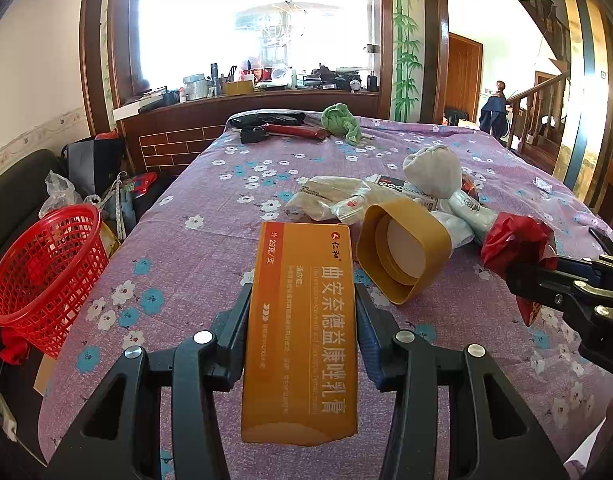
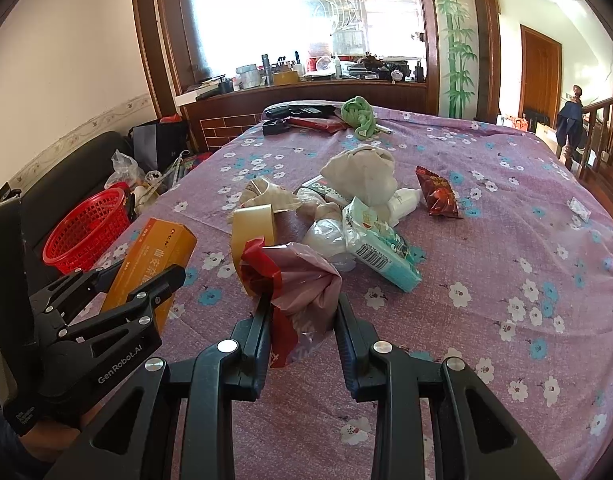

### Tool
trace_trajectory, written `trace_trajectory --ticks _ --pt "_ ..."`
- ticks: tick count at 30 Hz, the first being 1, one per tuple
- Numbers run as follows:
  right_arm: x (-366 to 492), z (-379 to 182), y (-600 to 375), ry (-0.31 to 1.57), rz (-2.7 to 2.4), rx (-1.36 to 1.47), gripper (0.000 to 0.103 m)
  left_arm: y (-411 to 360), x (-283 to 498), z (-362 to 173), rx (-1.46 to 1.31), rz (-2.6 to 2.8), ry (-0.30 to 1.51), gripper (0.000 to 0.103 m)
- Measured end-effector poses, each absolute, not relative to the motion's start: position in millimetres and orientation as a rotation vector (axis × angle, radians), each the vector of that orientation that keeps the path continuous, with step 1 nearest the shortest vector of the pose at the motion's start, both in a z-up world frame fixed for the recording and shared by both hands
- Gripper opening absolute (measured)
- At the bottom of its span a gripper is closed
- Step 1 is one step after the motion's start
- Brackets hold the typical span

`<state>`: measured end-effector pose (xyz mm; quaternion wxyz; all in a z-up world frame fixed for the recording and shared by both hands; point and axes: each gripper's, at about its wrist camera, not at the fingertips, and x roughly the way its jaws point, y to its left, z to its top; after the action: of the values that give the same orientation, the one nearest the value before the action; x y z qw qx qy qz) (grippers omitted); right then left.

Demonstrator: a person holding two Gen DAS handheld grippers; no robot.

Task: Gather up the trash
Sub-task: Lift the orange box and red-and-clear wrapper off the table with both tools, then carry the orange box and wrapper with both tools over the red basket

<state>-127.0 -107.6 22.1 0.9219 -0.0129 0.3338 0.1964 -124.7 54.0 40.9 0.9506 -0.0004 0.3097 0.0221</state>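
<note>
Left gripper (image 1: 302,308) clamps an orange box (image 1: 302,332), right gripper (image 2: 302,316) pinches a crumpled red-and-pink bag (image 2: 298,284); neither is yet in the red basket (image 1: 46,268) at left, and a trash pile (image 2: 358,208) remains on the table's middle.

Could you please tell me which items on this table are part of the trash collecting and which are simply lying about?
Job:
left gripper holding orange box
right gripper holding crumpled plastic bag
red basket
tape roll
snack packet
tissue pack

Lying about:
green cloth
windowsill clutter
</note>
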Motion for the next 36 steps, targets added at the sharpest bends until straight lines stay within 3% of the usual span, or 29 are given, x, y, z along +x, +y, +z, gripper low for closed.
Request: trace_trajectory --ticks 36 --pt "-121.3 51.5 -74.7 0.694 0.505 -0.033 0.032 100.3 -143.4 66.4 -0.057 0.107 0.588 0.046"
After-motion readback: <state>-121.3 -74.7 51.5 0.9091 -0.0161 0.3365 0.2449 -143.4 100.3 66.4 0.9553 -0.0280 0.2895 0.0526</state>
